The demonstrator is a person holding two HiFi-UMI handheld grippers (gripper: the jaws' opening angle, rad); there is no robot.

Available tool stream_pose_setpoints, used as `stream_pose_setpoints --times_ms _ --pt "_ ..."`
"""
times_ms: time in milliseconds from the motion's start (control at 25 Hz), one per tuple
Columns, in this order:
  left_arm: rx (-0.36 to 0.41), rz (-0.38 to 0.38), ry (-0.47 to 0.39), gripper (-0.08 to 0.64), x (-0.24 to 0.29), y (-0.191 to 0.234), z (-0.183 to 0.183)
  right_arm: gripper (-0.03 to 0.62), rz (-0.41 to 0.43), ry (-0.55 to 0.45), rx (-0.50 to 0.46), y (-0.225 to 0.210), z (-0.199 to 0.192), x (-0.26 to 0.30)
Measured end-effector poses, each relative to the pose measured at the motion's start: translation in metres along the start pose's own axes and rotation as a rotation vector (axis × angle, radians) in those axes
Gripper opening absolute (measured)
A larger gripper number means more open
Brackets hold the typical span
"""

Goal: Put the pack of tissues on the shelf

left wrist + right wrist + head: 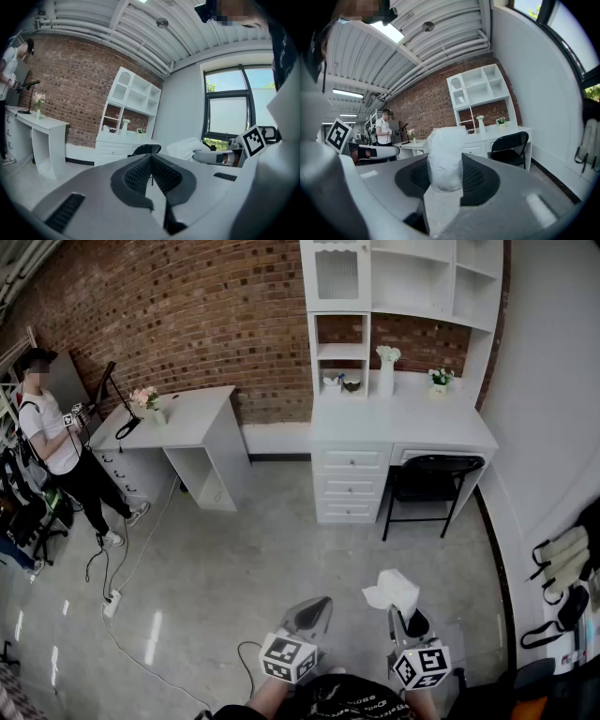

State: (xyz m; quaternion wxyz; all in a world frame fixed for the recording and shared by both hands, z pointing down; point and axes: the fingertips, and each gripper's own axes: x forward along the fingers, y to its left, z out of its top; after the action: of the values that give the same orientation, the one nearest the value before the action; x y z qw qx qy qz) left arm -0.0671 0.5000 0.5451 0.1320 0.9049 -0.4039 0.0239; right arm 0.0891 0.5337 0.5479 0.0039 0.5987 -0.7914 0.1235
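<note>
Closest to me, my left gripper [151, 160] carries nothing: its ribbed dark grey fingers [133, 176] are pressed together, with only the floor showing past them. Just beside it, my right gripper [446, 164] has its fingers [480, 177] pinching the white, soft, plastic-wrapped pack of tissues [444, 150]. The pack stands upright between the pads and sticks out above them. In the head view it is held in the air over the pale grey concrete floor [262, 559], well apart from the shelves.

Farther out on the floor to my left, a white power strip with a trailing cable [111, 602] lies near a person in a white T-shirt and black trousers [58, 448]. That person stands at the end of a plain white desk [187, 418], whose tabletop carries a small vase of pink flowers [146, 399].

Straight ahead, a black folding chair [429, 482] sits tucked at a white desk with drawers [352, 479]. On its tabletop I can see a tall white vase with pale flowers [386, 373] and a small green potted plant [440, 381]. Above rises the white open shelf unit [412, 282], set against the red brick wall [206, 306].
</note>
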Motion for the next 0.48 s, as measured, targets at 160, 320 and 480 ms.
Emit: stream_pose_setpoints --times_ms 160,320,480 --pt "0.023 0.014 -0.005 0.011 -0.001 0.007 0.004 0.140 -0.008 -0.014 -0.016 -0.002 0.006 0.002" --pt "0.044 0.025 -0.010 0.011 -0.003 0.011 0.007 0.144 -0.013 -0.039 -0.048 -0.003 0.013 0.002" --pt "0.055 0.035 -0.013 0.011 -0.002 0.017 0.005 0.149 -0.008 -0.041 -0.069 -0.003 0.012 0.006"
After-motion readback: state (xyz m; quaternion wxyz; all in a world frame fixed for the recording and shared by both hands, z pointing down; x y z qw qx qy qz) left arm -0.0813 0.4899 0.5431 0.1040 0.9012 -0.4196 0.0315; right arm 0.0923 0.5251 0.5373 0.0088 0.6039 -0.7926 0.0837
